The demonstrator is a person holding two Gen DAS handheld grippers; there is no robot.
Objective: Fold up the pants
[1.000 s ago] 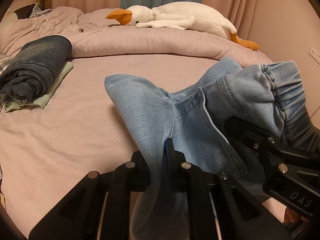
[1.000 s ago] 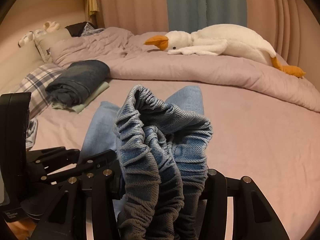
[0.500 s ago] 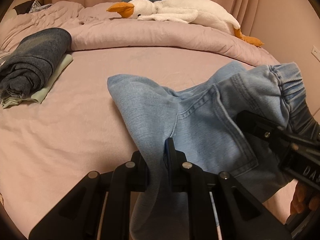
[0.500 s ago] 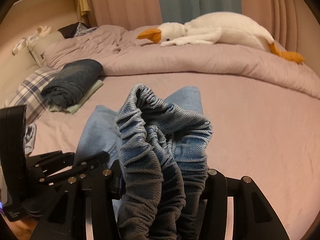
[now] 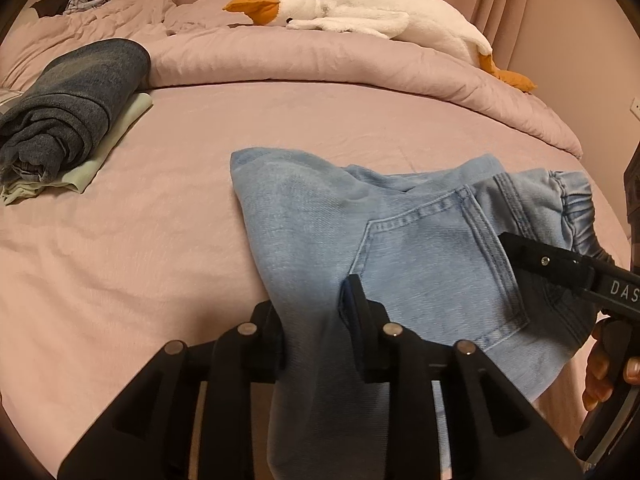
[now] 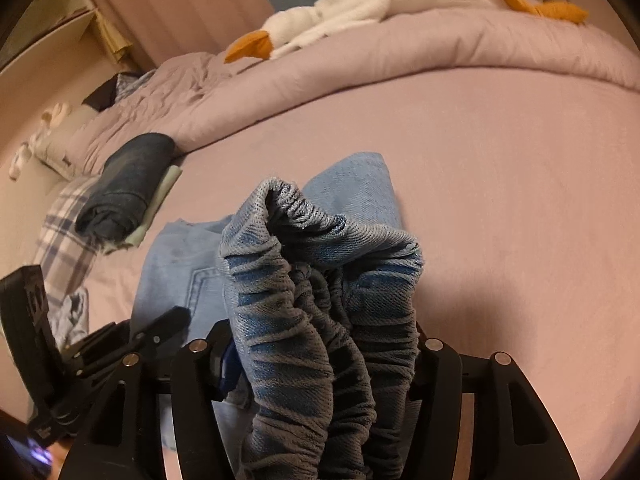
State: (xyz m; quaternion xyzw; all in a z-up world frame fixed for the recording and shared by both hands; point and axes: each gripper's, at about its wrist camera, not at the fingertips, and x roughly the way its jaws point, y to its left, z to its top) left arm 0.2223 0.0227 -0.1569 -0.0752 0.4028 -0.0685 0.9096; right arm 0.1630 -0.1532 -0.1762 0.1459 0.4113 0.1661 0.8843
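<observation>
Light blue denim pants lie partly spread on the pink bed, back pocket up. My left gripper is shut on a fold of the pants fabric near the crotch seam. My right gripper is shut on the bunched elastic waistband, which fills the middle of the right wrist view. The right gripper also shows at the right edge of the left wrist view, with the waistband behind it. The left gripper shows at the lower left of the right wrist view.
A folded dark blue garment on a pale green one lies at the left of the bed. A rolled pink duvet with a white goose plush runs along the back. A plaid pillow lies left.
Both grippers have come down and forward with the pants, so the fabric now lies flatter on the bed and the back pocket is spread out. The right wrist view has tilted.
</observation>
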